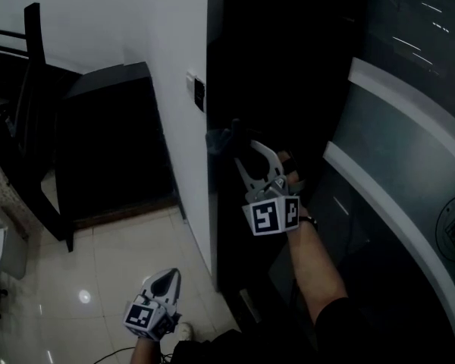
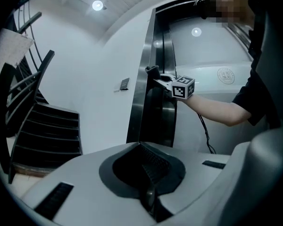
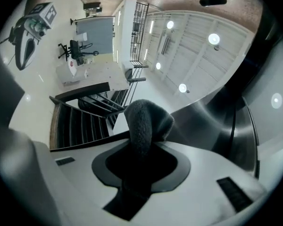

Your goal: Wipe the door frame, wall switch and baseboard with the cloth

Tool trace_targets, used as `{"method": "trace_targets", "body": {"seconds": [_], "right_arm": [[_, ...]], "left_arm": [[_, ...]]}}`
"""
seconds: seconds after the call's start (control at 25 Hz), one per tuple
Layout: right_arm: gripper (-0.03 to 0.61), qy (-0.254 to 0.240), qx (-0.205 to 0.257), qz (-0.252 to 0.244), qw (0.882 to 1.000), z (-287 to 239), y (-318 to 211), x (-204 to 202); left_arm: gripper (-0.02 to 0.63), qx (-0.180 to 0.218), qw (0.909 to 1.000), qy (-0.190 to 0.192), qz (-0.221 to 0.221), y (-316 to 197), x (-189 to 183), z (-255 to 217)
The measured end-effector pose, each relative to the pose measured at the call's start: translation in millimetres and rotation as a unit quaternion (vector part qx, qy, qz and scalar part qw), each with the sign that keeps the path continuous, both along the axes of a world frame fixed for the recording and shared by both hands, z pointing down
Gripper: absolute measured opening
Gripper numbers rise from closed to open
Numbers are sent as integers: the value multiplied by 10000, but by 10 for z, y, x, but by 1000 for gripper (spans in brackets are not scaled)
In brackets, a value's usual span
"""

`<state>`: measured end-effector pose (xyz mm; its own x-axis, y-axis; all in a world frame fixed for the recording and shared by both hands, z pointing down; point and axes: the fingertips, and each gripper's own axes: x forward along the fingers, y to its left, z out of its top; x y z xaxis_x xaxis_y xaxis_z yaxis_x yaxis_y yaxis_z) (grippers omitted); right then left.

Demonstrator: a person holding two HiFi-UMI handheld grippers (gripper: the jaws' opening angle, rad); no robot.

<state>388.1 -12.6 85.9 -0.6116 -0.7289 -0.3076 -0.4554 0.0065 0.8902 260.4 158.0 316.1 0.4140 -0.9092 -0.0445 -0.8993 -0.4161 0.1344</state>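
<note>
The right gripper (image 1: 246, 152) is raised to the dark door frame (image 1: 221, 203). Its jaws are clamped on a grey cloth (image 3: 144, 121), a folded wad of which is seen bulging out past the tips in the right gripper view. In the head view and the left gripper view the cloth appears to be laid against the frame's outer edge, at the corner where the white wall (image 1: 174, 44) ends.

The frame's long axis is upright, and in the head view it is seen as a band from the top of the picture down toward the tiled floor (image 1: 121, 256). Any stroke along it is therefore judged to be up or down, with the cloth kept ahead of the jaws.

The wall switch (image 1: 198, 92) is fixed to the white wall just beside the frame. It lies to the left of the cloth and farther up the wall, near but apart from it. The baseboard cannot be clearly made out.

The left gripper (image 1: 165, 280) is held low over the floor, well apart from the frame and the switch. Its jaws are closed together, with nothing between them. The right gripper is much the nearer to both.
</note>
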Motion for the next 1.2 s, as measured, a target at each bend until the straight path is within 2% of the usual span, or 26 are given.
{"method": "trace_targets", "body": {"seconds": [0.16, 0.4, 0.6, 0.72, 0.84, 1.2], "right_arm": [[100, 219, -53, 51, 9997, 304, -19, -1], [100, 425, -8, 183, 9989, 579, -29, -22], [102, 626, -296, 300, 9972, 1116, -36, -4], [103, 737, -438, 385, 9956, 1404, -45, -1], [103, 707, -593, 422, 9948, 1532, -53, 12], [103, 862, -936, 458, 9908, 1837, -59, 12]], "left_arm": [[-6, -26, 9999, -56, -107, 71, -57, -9], [-6, 7, 9998, 113, -176, -44, -267, -47], [-6, 91, 9995, 262, -139, -145, -344, -23], [-6, 121, 9990, 203, -387, -238, -475, -46], [-6, 114, 9975, 345, -608, -327, -597, -52], [-6, 160, 9965, 441, -698, -364, -680, 15]]}}
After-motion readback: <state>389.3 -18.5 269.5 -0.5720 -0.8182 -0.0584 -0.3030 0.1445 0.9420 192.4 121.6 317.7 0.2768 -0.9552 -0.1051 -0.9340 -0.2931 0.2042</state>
